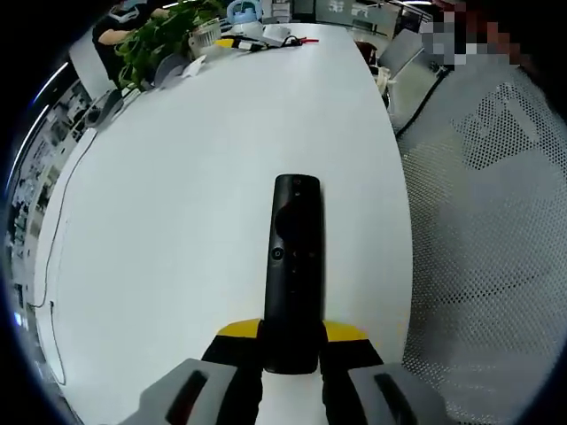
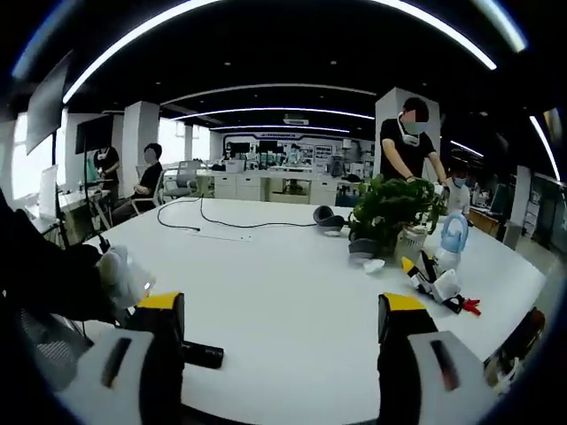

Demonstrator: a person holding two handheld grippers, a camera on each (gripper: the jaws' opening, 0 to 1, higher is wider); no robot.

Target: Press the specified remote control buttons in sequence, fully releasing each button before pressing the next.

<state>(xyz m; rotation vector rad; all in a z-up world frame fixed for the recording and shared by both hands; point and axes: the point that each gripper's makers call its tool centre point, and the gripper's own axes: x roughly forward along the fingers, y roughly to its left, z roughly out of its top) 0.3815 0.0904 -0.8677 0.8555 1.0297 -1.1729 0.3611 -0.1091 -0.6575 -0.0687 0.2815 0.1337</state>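
White, smooth and matte, the long table ran toward the upper frame of the left gripper view, its far end cluttered with a leafy potted plant; grey perforated mesh filled the right side. Item: one remote control, slim black plastic bar with rounded corners and small round buttons, lay at lower centre, its near end clamped between the jaws of the left gripper, yellow-tipped with grey housings. In the right gripper view, the right gripper stood with jaws wide apart, holding nothing, aimed across the table. Judged stage: remote steadied, no button being pressed; next, the right gripper would need bringing onto the first button, squarely.
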